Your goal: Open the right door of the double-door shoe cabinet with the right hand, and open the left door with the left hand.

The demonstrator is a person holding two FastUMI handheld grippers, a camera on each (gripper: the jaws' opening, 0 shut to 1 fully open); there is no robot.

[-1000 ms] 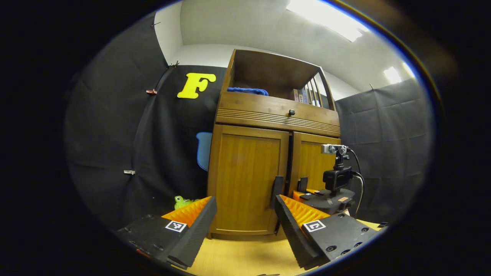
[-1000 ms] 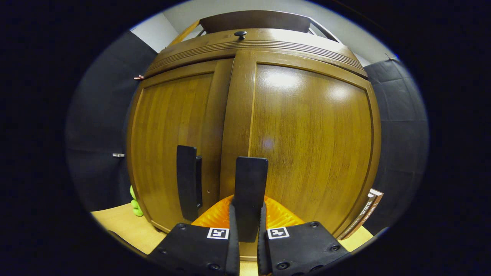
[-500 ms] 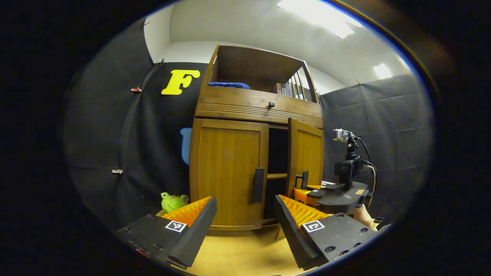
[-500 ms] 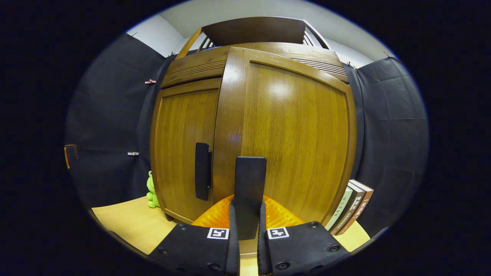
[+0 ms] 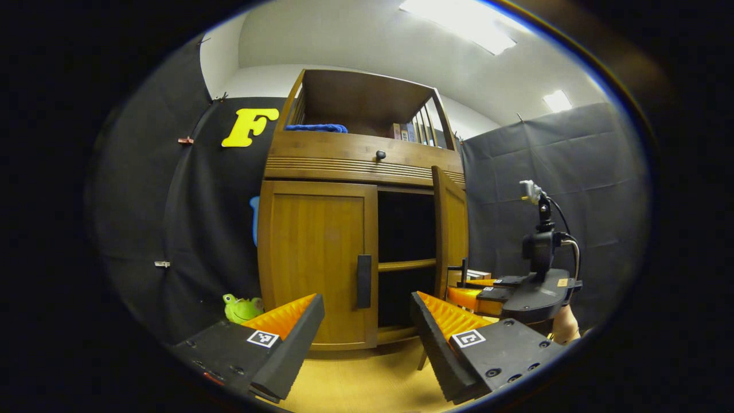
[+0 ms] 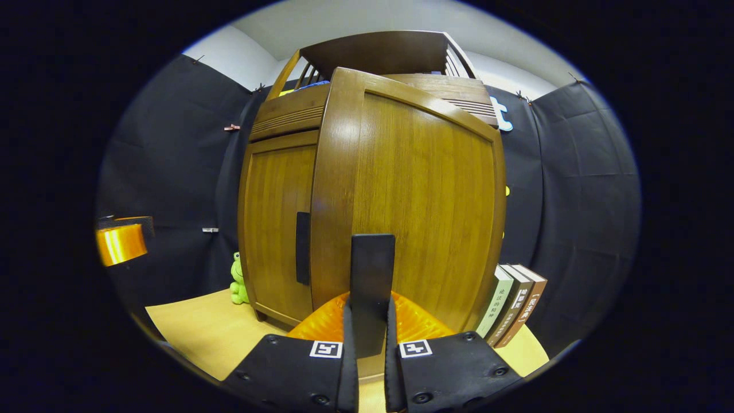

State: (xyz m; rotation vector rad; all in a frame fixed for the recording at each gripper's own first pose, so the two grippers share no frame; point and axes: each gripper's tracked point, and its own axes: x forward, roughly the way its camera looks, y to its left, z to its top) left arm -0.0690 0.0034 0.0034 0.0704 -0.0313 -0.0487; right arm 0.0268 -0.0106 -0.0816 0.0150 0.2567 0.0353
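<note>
While right gripper (image 6: 370, 350) clamps handle (image 6: 372, 287), left gripper (image 5: 367, 332) spread.

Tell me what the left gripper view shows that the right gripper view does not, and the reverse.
Left gripper view: the dark cabinet inside with its shelf, the drawer knob, and the left gripper with jaws wide apart.

Right gripper view: the right door's handle clamped in the right gripper, and three books standing beside the cabinet.

Both: the closed left door with its handle, the swung-out right door, and the green frog toy.
</note>
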